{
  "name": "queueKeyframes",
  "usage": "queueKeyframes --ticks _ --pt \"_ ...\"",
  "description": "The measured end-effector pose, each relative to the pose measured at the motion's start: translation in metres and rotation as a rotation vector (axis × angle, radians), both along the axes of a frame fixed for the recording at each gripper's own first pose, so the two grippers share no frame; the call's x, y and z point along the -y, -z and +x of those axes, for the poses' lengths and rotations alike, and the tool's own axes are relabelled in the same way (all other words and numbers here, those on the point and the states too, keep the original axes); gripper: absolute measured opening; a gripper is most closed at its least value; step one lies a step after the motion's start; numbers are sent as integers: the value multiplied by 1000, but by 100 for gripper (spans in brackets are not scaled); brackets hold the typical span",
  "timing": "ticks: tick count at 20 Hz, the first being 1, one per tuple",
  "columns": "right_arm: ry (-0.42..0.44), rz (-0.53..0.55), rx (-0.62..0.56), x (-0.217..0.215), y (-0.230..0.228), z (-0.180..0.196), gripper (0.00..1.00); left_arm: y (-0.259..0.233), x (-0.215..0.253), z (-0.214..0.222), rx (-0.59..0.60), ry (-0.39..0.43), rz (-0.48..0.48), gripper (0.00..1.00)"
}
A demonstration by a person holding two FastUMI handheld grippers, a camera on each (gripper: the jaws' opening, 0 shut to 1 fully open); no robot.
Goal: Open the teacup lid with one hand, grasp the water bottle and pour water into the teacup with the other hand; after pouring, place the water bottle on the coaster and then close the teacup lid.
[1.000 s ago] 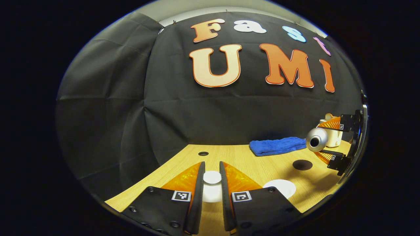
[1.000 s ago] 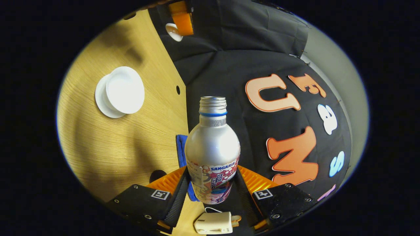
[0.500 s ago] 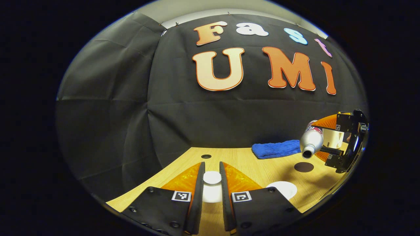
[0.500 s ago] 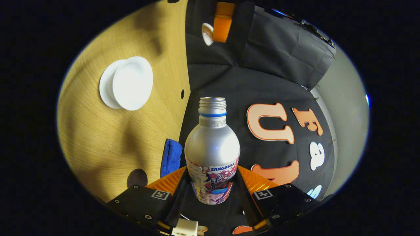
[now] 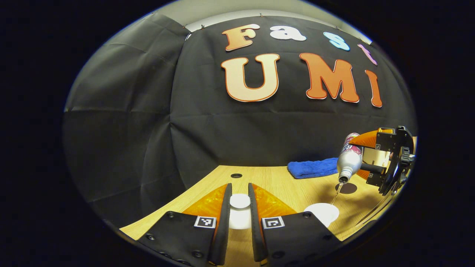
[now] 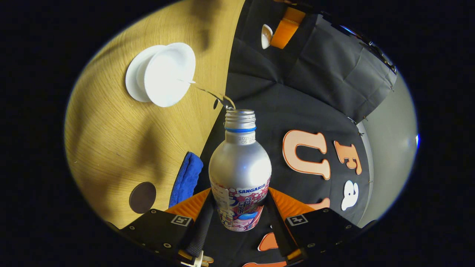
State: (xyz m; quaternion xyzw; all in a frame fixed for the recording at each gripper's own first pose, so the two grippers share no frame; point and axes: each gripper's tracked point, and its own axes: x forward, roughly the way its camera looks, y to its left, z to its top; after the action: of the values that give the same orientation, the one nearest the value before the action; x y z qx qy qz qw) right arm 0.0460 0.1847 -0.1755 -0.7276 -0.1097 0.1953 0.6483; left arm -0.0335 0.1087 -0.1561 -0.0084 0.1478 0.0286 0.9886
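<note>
My right gripper [image 6: 240, 202] is shut on a silver water bottle [image 6: 240, 163] with a printed label and no cap. The bottle is tipped over, and a thin stream of water [image 6: 207, 91] runs from its mouth into the open white teacup [image 6: 169, 74] on its saucer [image 6: 131, 79]. In the left gripper view the tilted bottle [image 5: 349, 159] hangs above the teacup [image 5: 322, 212] at the right, held by the right gripper [image 5: 382, 163]. My left gripper [image 5: 240, 189] is shut on the white teacup lid [image 5: 240, 200], held above the table left of the cup.
A dark round coaster [image 5: 349, 188] lies on the wooden table [image 5: 282, 185] just beyond the cup, with a folded blue towel [image 5: 311, 167] behind it by the booth wall. A small hole [image 5: 236, 175] sits in the tabletop near the wall.
The right gripper has tipped the bottle further, mouth downward over the cup, and water now streams out. The left gripper has kept the lid nearly still.
</note>
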Motion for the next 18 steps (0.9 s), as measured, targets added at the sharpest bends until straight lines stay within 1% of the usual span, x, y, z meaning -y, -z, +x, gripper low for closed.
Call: queueKeyframes --ticks 6,7,8,13,14,16,17,18 --pt "1 -7 61 4 -22 10 77 1 0 0 -1 -1 -9 31" --pt "-3 -10 77 5 -29 15 77 1 -1 -1 -4 -1 -6 28" --pt "-6 -16 93 6 -37 18 77 1 -1 0 -3 -1 -6 31" --pt "-31 -23 151 2 -62 25 77 0 2 1 1 1 -12 31" --pt "-38 -28 164 -1 -66 25 77 0 2 1 0 1 -10 29" --pt "-51 -35 184 -3 -74 25 77 0 2 1 0 2 -8 28" --pt "-56 -37 180 -4 -74 26 77 -2 2 1 4 1 -8 31" --pt "-66 -39 179 -6 -73 26 75 -2 3 0 7 3 -8 31"
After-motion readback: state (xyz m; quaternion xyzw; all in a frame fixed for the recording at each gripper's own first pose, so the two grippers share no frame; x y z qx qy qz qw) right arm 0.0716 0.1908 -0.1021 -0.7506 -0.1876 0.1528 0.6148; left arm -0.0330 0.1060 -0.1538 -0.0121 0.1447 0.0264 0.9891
